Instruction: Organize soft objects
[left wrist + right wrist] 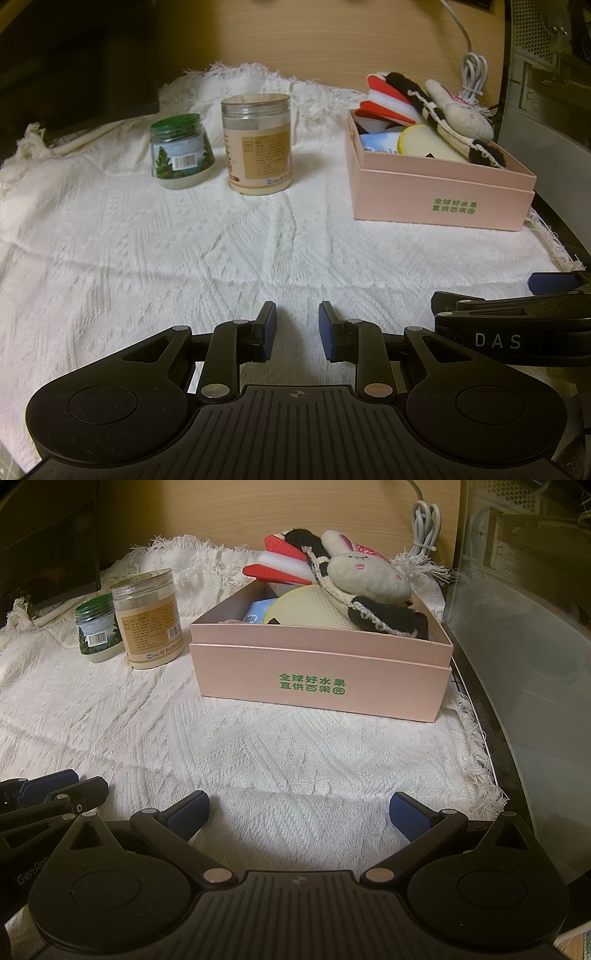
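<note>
A pink box [439, 188] [321, 672] stands on the white cloth at the right. It holds soft things: a cream plush rabbit [458, 109] [369, 576], a black-and-white knitted piece [439, 114] [384, 616], red and white sponge pieces [388, 103] [280, 565] and a round yellow pad [428, 142] [310, 607]. My left gripper [297, 325] hovers low over the cloth near the front, its jaws a small gap apart and empty. My right gripper [300, 810] is wide open and empty, in front of the box.
A green-lidded jar [181, 151] [98, 631] and a taller clear jar with a tan label [256, 144] [149, 618] stand at the back left. A dark monitor [74, 62] is at far left, a computer case [524, 590] at right, a coiled grey cable [472, 75] behind the box.
</note>
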Demonstrator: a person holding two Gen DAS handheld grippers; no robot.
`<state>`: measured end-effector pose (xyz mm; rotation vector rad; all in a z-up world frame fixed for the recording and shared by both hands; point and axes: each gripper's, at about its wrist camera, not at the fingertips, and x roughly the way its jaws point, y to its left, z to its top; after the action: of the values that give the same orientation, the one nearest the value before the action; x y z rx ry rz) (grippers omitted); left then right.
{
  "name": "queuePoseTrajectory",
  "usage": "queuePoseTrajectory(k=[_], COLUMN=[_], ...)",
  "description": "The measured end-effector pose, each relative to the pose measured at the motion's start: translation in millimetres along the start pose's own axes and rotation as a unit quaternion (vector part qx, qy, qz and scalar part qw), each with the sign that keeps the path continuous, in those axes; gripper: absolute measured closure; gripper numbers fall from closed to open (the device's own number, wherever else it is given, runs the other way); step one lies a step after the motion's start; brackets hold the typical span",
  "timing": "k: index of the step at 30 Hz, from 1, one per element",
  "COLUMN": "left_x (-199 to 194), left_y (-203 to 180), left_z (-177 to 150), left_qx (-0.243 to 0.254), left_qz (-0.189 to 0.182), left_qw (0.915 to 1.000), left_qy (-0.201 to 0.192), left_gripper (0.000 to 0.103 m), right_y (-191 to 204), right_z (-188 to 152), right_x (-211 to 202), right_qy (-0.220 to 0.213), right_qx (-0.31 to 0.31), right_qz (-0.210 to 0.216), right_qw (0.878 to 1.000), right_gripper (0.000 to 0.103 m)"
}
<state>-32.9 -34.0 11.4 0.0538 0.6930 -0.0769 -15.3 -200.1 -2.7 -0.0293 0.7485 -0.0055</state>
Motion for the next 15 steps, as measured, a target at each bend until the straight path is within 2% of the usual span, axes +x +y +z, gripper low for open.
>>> queuePoseTrajectory(k=[15], left_x=[-0.4], left_y=[-0.2], left_z=[-0.1], left_qx=[0.0], left_qz=[-0.001], left_qw=[1.0], left_qy=[0.0], left_gripper=[0.075], right_y=[0.1], right_z=[-0.1], right_x=[0.0], right_qy=[0.0], right_qx=[0.0], right_qz=[0.0], right_qw=[1.0], right_gripper=[0.0])
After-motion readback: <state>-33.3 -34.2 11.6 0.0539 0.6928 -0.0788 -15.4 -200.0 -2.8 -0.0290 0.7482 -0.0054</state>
